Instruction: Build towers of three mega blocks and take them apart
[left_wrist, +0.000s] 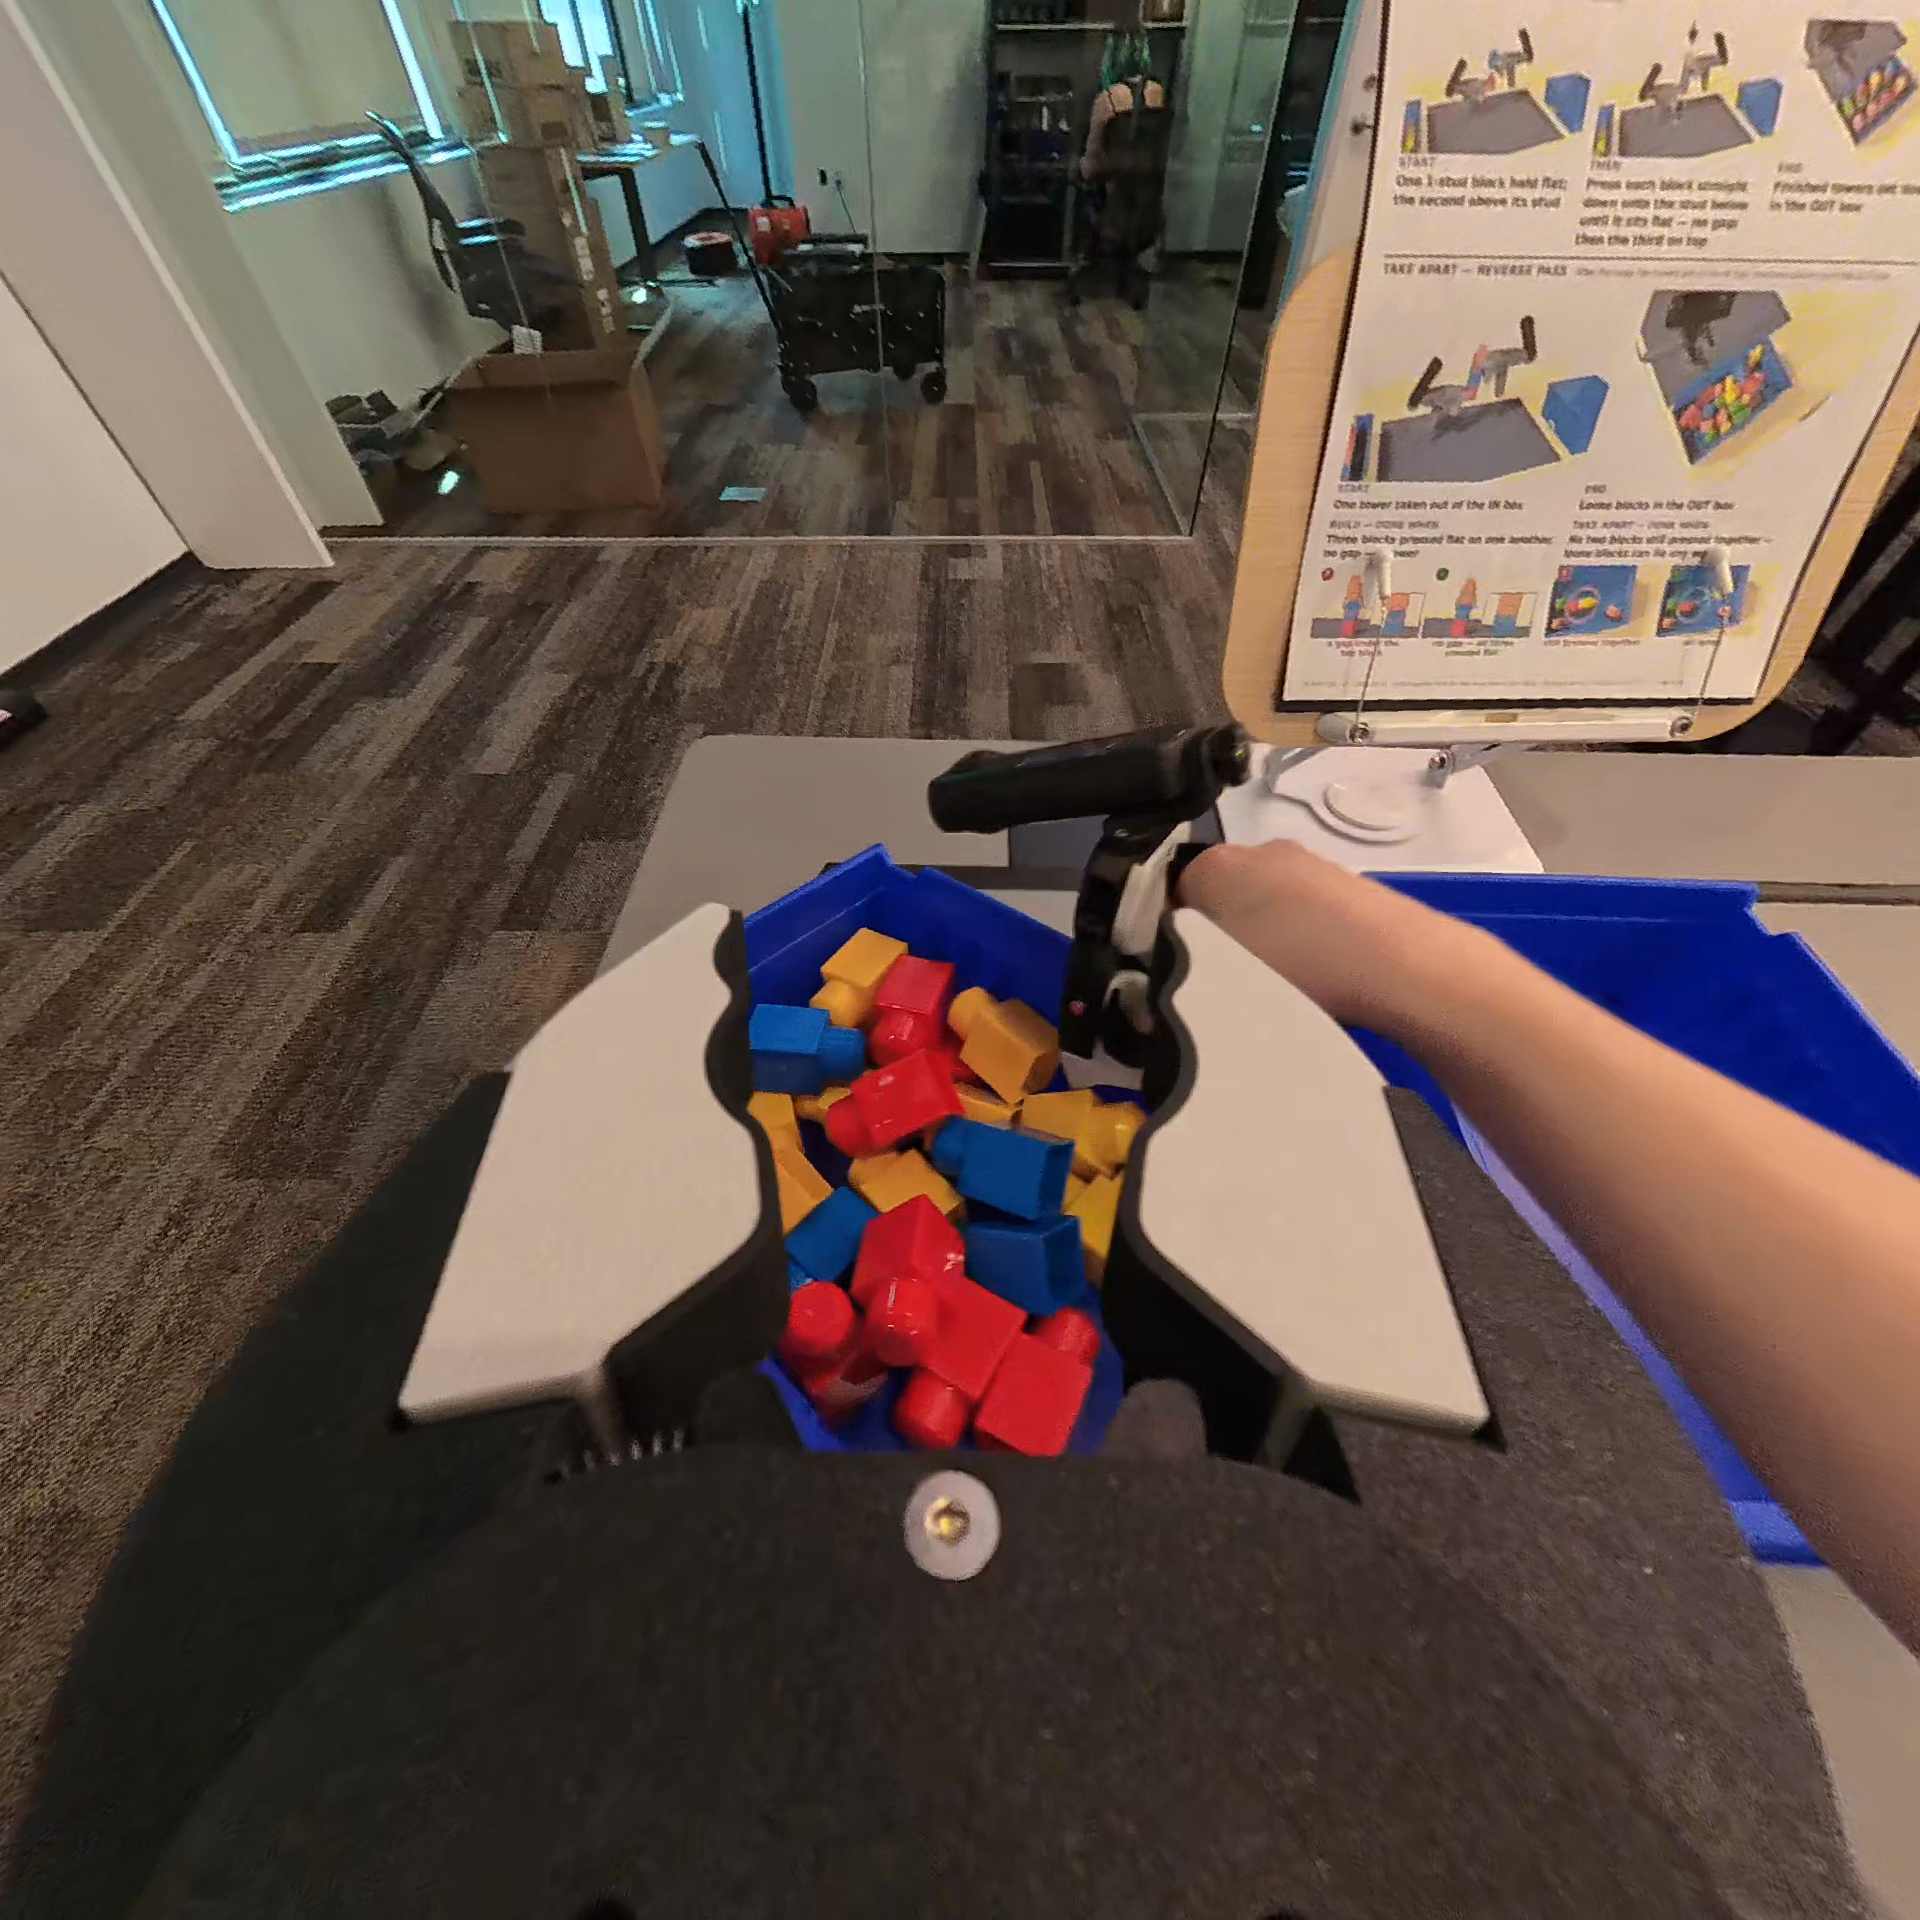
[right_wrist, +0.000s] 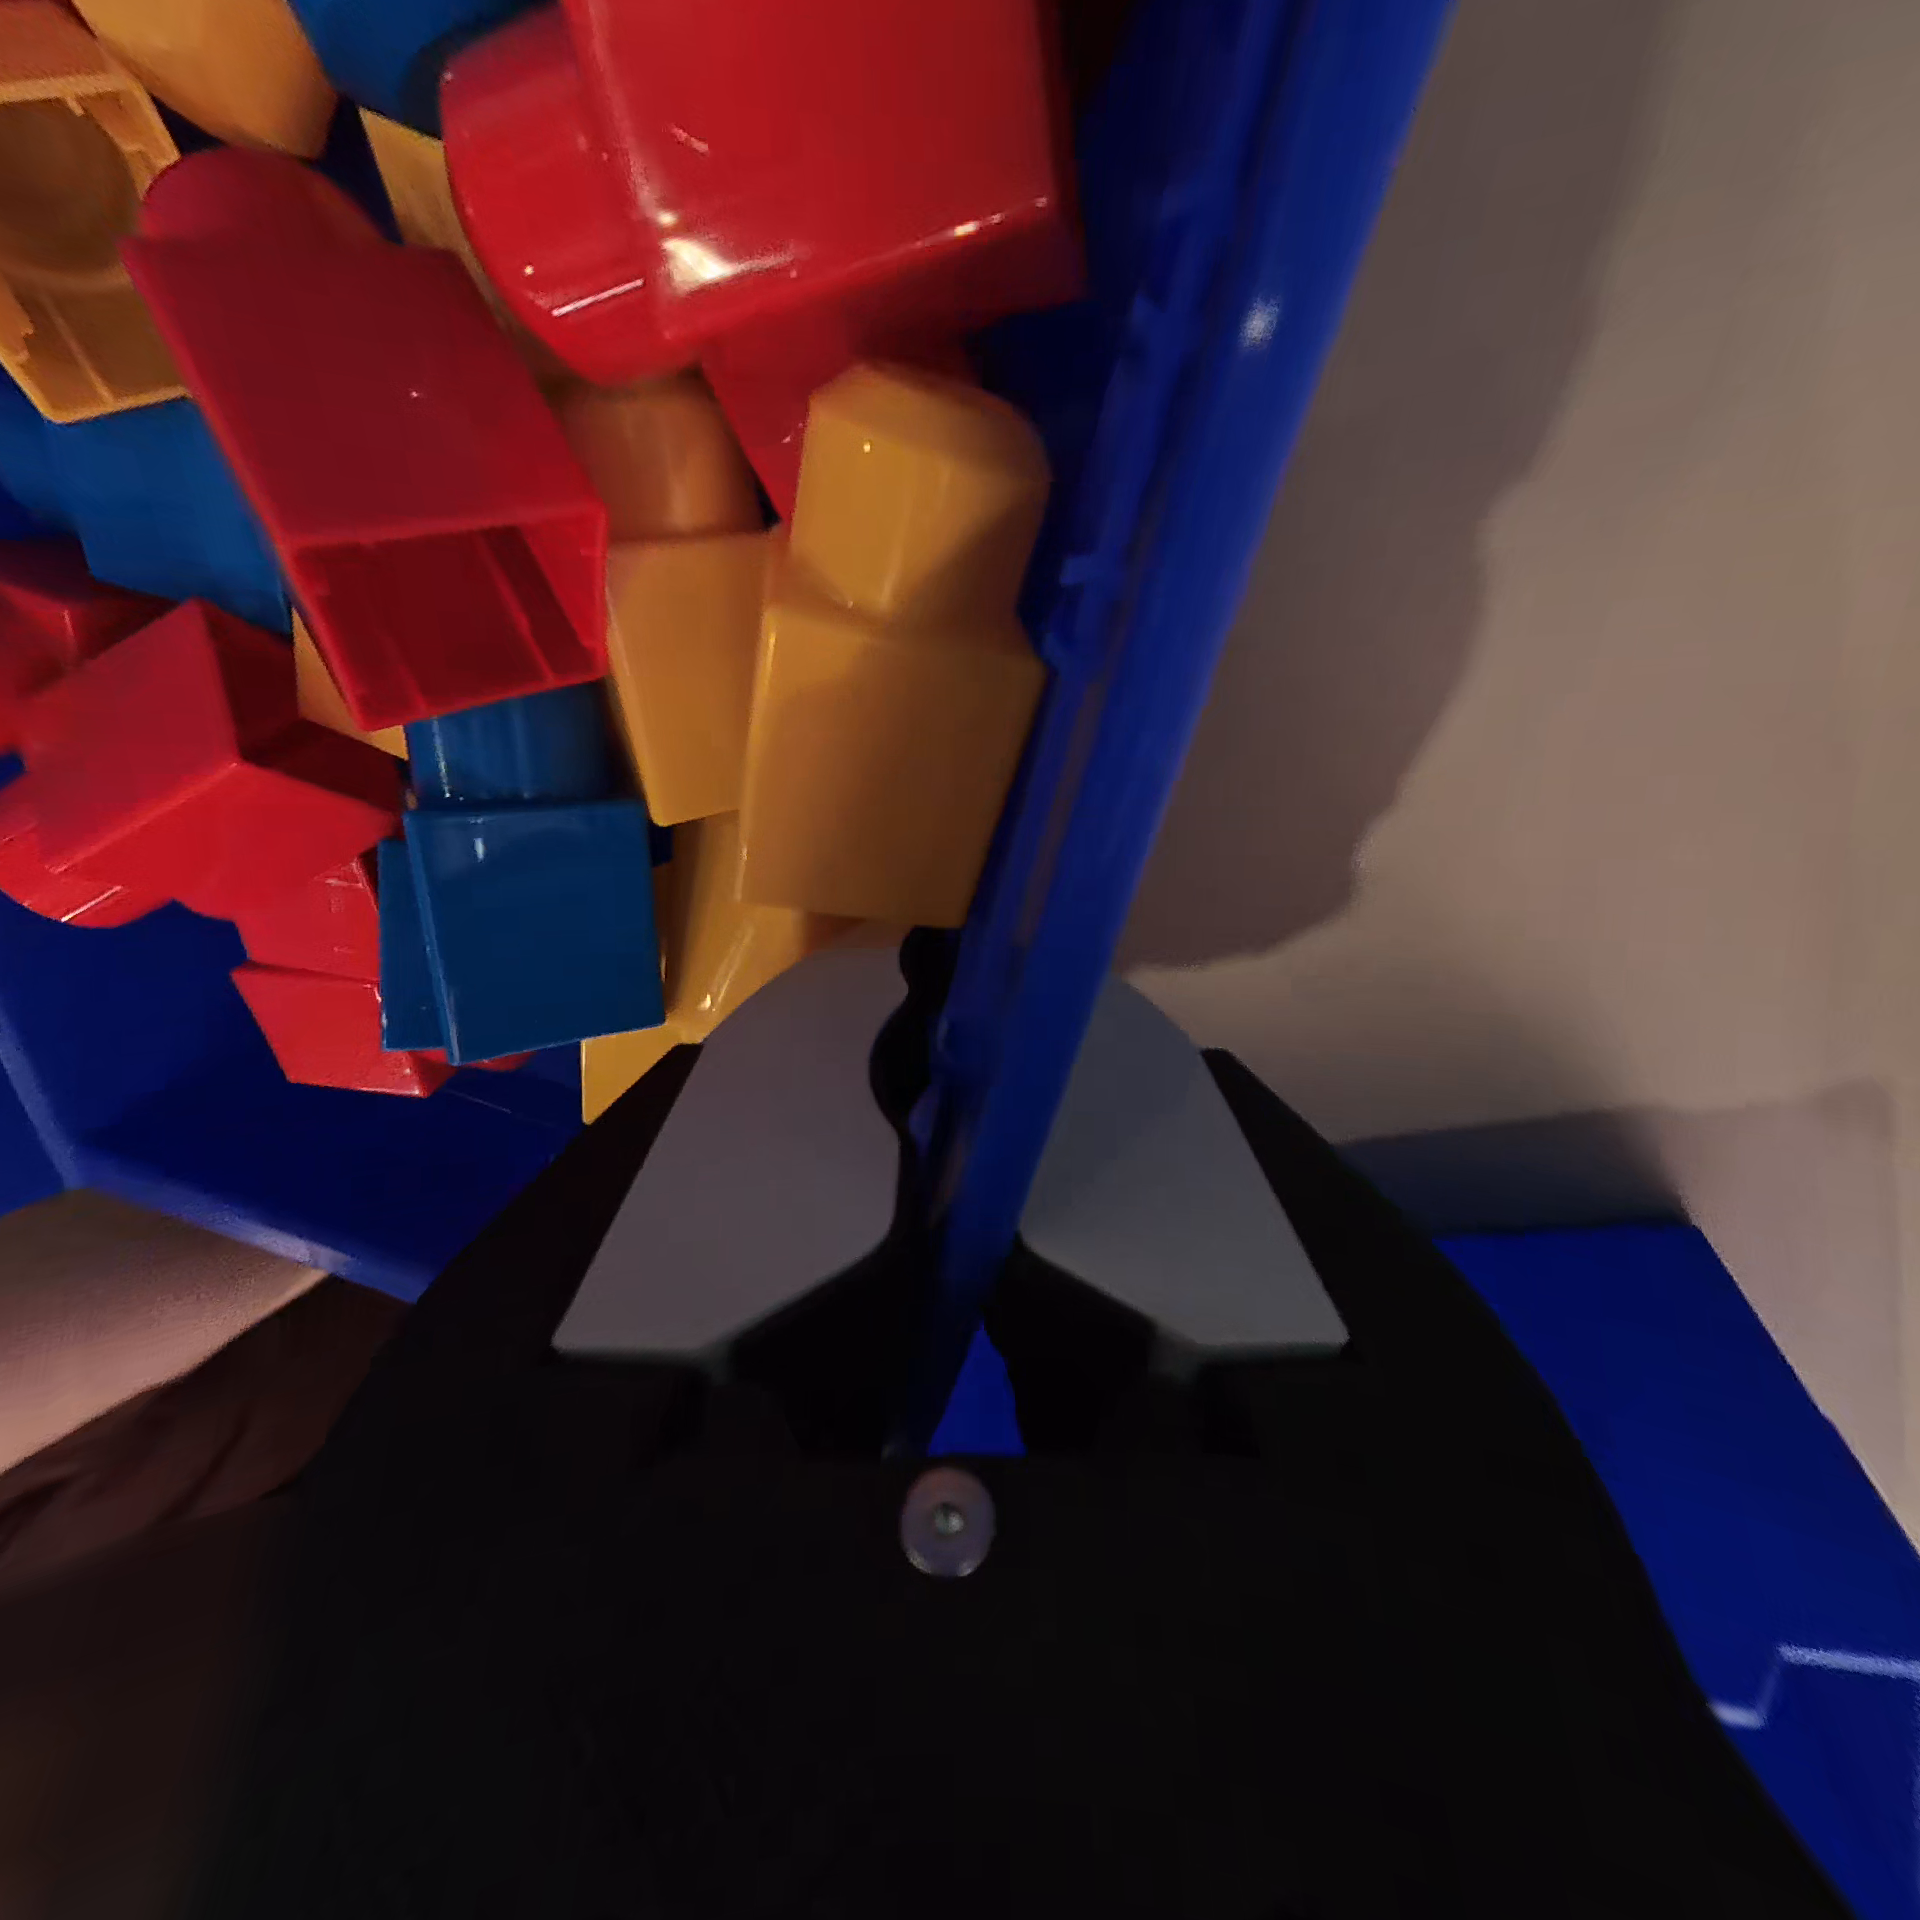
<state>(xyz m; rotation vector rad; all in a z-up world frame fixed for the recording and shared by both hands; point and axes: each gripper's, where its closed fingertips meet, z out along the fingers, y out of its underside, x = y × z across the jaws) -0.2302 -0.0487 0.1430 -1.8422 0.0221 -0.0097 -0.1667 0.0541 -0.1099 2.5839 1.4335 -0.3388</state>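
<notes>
A blue bin (left_wrist: 831, 894) holds several loose red (left_wrist: 899, 1101), blue (left_wrist: 1008, 1164) and yellow (left_wrist: 1003, 1039) mega blocks. My left gripper (left_wrist: 951, 966) hovers over the bin, jaws wide open, with nothing between the pads. My right gripper (left_wrist: 1117, 997) stands at the bin's right wall. In the right wrist view, my right gripper (right_wrist: 971, 1049) is shut on the bin's thin blue wall (right_wrist: 1143, 520), one finger inside and one outside. A yellow block (right_wrist: 883, 727) leans on the wall just ahead of the inner finger (right_wrist: 769, 1143). Red (right_wrist: 364, 468) and blue (right_wrist: 520, 914) blocks lie to its left.
A second blue bin (left_wrist: 1610, 956) stands to the right, behind the person's forearm (left_wrist: 1507, 1091). An instruction board (left_wrist: 1558, 416) on a white stand is at the back right of the grey table (left_wrist: 779, 800). The table's left edge drops to carpet floor (left_wrist: 312, 831). The gap from one gripper's tips to the other's is roughly 30 cm.
</notes>
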